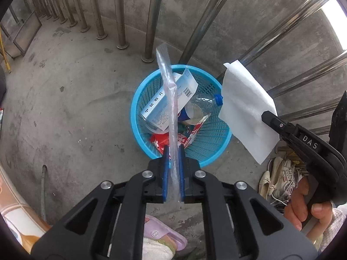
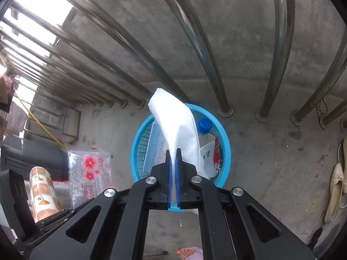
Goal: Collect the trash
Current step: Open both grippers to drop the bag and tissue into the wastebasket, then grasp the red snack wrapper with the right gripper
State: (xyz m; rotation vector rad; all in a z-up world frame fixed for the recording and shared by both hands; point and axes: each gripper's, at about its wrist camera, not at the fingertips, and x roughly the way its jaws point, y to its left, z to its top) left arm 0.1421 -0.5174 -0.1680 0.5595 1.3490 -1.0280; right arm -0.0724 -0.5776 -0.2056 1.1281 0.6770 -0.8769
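Two grippers: both above the blue basket (image 1: 213, 149), pointing steeply down.
Left gripper (image 1: 173, 151): jaws slightly apart; clear wrapper (image 1: 168, 86) stands between the pads, whether they press it I cannot tell.
Right gripper (image 2: 173, 155): clamped tight on white tissue (image 2: 173, 117).
Basket: on concrete floor (image 1: 76, 99) beside railing bars (image 1: 151, 21).
Contents: box (image 1: 160, 108), bottle (image 2: 205, 127), red packets (image 1: 161, 140).

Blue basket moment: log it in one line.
left gripper: clear plastic strip between pads | right gripper: shut on white tissue | both over blue basket | basket: part-filled
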